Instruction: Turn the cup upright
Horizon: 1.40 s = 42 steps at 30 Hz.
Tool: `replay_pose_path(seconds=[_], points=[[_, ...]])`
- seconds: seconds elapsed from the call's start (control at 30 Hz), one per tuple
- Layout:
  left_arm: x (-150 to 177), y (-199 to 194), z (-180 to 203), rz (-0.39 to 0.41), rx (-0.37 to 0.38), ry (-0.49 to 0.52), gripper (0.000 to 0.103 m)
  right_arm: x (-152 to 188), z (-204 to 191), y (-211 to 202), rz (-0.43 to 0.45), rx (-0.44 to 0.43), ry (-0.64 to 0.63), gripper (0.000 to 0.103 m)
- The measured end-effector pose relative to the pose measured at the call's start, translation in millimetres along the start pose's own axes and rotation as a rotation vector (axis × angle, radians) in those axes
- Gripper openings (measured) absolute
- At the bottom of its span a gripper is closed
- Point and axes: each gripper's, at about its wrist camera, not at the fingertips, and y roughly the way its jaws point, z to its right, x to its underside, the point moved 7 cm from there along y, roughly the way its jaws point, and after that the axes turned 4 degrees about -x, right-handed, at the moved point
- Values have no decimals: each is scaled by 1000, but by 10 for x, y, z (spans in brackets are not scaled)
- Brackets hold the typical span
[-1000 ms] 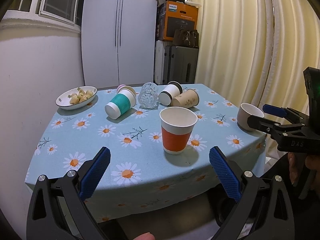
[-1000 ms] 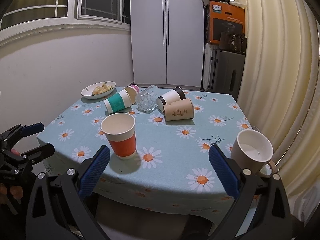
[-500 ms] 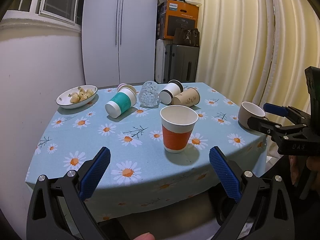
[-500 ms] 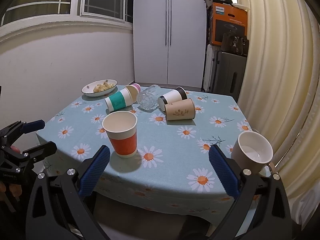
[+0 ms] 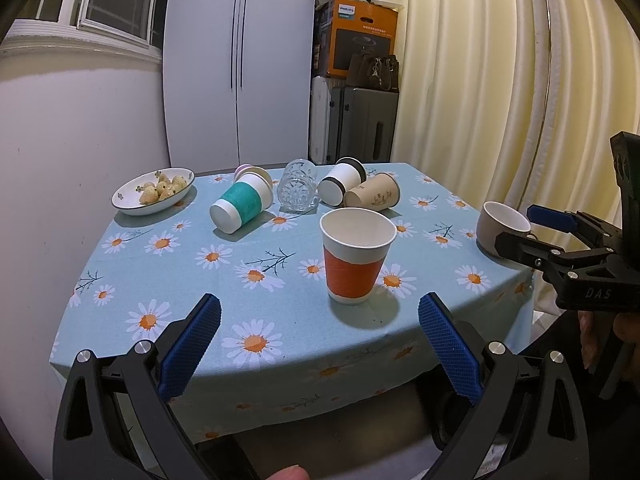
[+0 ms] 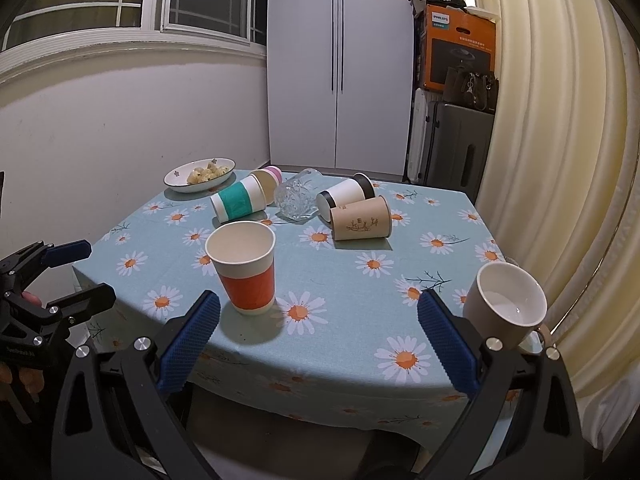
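Both grippers hang spread wide and empty off the table's near edge: left gripper (image 5: pixel 319 330), right gripper (image 6: pixel 319 330). Nearest stands the orange cup (image 5: pixel 355 255) upright, with the beige mug (image 6: pixel 505 300) upright at the right edge. Only the right view shows the mug's handle; the teal cup (image 5: pixel 241 207) lies on its side farther back.

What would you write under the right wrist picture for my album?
Open right gripper faces an upright orange cup; four cups and a glass lie tipped behind.

Bare cloth (image 5: pixel 168 276) surrounds the orange cup (image 5: pixel 352 258); toppled cups (image 5: pixel 304 190) crowd behind.
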Motion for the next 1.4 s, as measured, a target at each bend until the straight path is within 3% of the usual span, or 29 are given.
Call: replay_pose_path(seconds=[1.4], points=[[29, 14, 6, -9, -1, -1, 97, 53, -25, 81, -27, 8, -18, 98]])
